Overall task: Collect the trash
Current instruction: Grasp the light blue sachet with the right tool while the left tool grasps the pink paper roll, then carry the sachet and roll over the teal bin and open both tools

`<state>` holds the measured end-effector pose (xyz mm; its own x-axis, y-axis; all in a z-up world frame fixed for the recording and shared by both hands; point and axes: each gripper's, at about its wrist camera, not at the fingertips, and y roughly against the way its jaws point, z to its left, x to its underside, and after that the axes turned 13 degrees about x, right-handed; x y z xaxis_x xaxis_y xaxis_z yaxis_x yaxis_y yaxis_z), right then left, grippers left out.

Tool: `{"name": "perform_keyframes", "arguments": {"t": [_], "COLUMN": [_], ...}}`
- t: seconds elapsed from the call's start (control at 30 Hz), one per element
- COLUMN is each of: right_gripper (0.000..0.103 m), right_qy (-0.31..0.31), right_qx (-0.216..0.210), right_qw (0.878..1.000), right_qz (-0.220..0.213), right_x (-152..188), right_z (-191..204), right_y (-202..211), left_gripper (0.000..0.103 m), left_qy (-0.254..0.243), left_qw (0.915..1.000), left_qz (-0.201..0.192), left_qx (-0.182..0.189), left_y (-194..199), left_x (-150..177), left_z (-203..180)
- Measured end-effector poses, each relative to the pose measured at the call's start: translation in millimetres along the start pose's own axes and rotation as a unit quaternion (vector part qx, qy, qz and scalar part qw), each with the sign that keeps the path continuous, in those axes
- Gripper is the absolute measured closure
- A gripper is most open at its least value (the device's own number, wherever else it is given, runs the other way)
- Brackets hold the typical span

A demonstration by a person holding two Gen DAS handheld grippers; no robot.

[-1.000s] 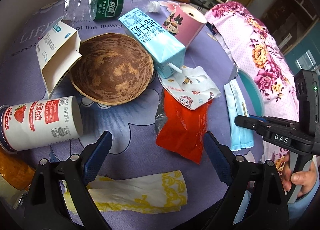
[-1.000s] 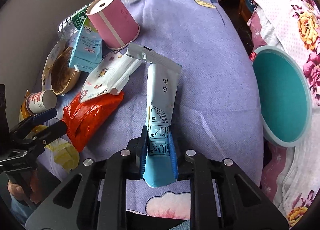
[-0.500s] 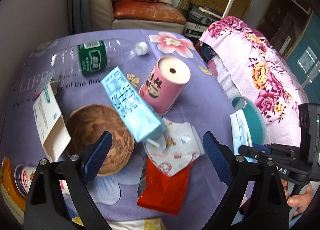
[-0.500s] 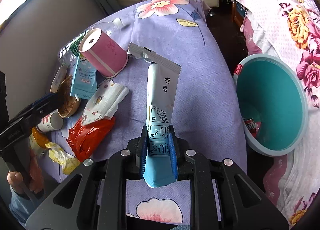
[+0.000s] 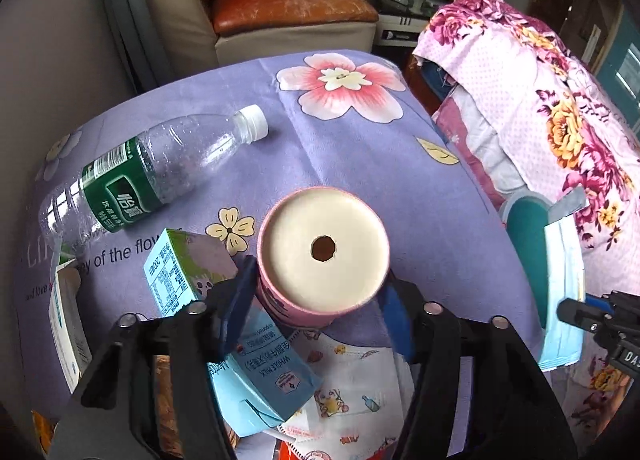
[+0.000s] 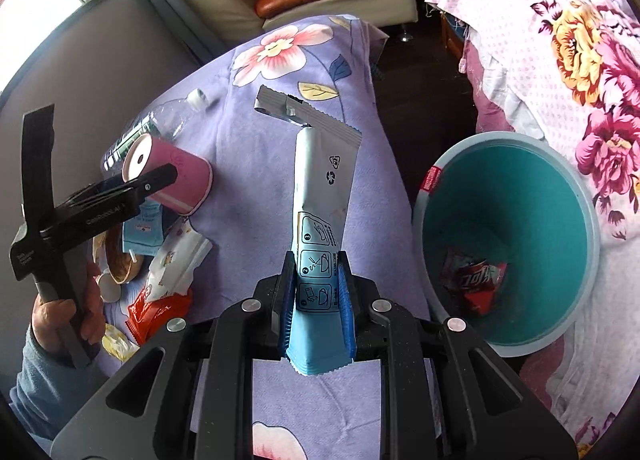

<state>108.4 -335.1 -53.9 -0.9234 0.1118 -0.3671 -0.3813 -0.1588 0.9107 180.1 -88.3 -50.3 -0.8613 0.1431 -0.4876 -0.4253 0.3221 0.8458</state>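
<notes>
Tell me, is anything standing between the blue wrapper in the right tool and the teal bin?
Nothing visible does. The right tool holds the wrapper above the purple cloth, and the bin stands open to its right, apart from it, with only a red wrapper at its bottom.

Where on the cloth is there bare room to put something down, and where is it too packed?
Bare cloth lies between the pink cup, the wrapper and the bin, and again beyond the cup, from the bottle to the printed flower. Nearside of the cup it is packed: milk carton, mask, red packet.
</notes>
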Motion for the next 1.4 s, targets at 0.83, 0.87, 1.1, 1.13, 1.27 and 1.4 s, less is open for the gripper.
{"name": "perform_keyframes", "arguments": {"t": [0.83,0.87,1.1,1.13,1.27,1.4], "right_gripper": [0.084,0.084,0.084,0.084,0.084,0.084], "right_qy": [-0.097,-0.101,-0.125,-0.128,-0.132,-0.130], "right_qx": [0.015,0.015,0.022,0.023,0.027,0.029], "right_qw": [0.994,0.994,0.991,0.991,0.991,0.991], "right_qz": [-0.043,-0.044,-0.031,-0.028,-0.023,-0.018], "right_x": [-14,-13,-5,-4,-1,-1], "right_z": [-157,-160,-183,-185,-194,-197], "right_y": [24,24,16,15,13,12], "left_gripper": [0.045,0.045,0.044,0.044,0.042,0.022], "left_qy": [-0.095,-0.103,-0.127,-0.127,-0.126,-0.120], "left_qw": [0.9836,0.9818,0.9718,0.9709,0.9691,0.9710], "left_qz": [0.014,0.018,0.064,0.070,0.090,0.090], "left_qx": [0.153,0.159,0.188,0.190,0.192,0.186], "left_y": [-9,-14,-57,-62,-79,-84], "left_x": [-13,-12,-7,-6,-2,0], "left_z": [-171,-180,-225,-229,-238,-238]}}
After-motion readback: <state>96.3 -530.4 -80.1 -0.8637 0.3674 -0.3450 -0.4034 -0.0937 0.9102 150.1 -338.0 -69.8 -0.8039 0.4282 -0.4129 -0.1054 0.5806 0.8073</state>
